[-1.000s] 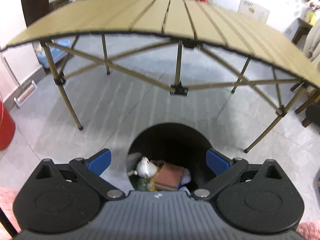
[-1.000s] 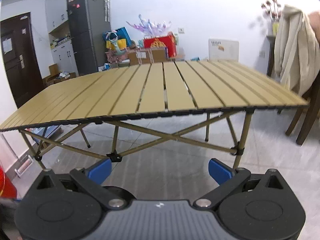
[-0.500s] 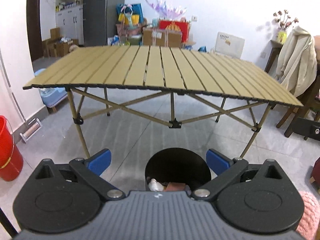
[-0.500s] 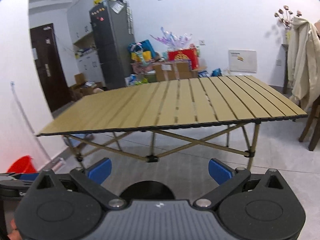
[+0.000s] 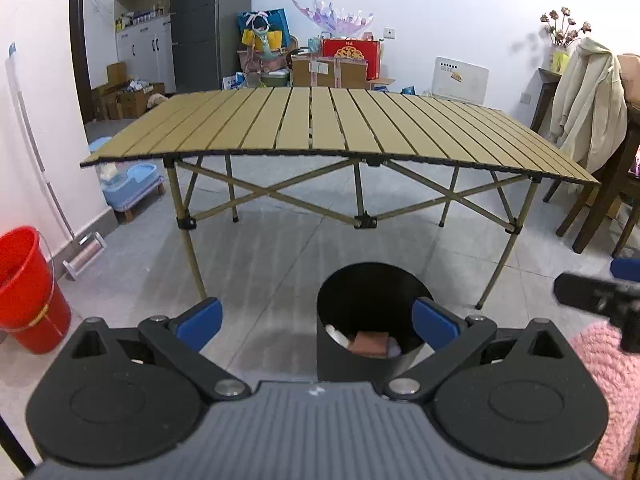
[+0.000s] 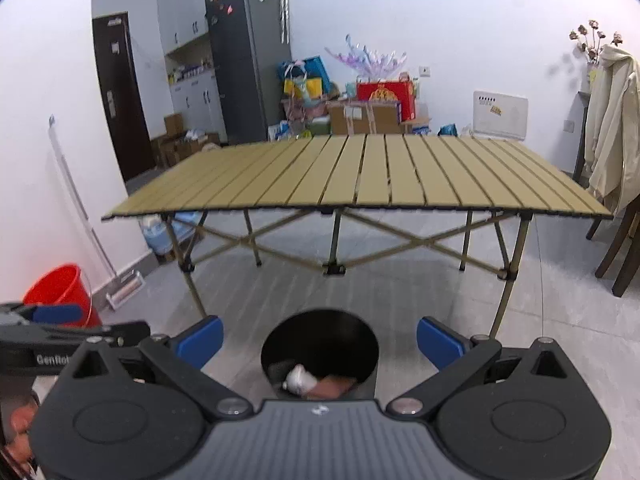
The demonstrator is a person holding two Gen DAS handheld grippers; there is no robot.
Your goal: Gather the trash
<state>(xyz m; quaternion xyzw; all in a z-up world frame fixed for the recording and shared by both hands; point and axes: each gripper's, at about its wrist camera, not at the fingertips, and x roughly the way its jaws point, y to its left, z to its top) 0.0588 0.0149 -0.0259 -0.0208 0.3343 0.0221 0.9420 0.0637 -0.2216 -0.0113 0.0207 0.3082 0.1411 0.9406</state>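
A black round trash bin (image 5: 340, 356) stands on the grey floor in front of the folding table (image 5: 328, 128). Inside it lie a brown box (image 5: 370, 342) and white crumpled trash (image 6: 300, 378). The bin also shows in the right wrist view (image 6: 360, 380). My left gripper (image 5: 318, 322) is open and empty, above and behind the bin. My right gripper (image 6: 320, 342) is open and empty, also behind the bin. The right gripper shows at the right edge of the left wrist view (image 5: 600, 294); the left gripper shows at the left edge of the right wrist view (image 6: 60, 328).
The slatted tabletop (image 6: 360, 172) is bare. A red bucket (image 5: 24, 288) and a mop (image 5: 48, 184) stand by the left wall. A chair with a cream coat (image 5: 588, 108) is at the right. Boxes and a fridge (image 6: 240, 60) line the back wall.
Both grippers have pulled back and up from the bin and table. The views now take in the whole table and room, and each gripper shows in the other's view.
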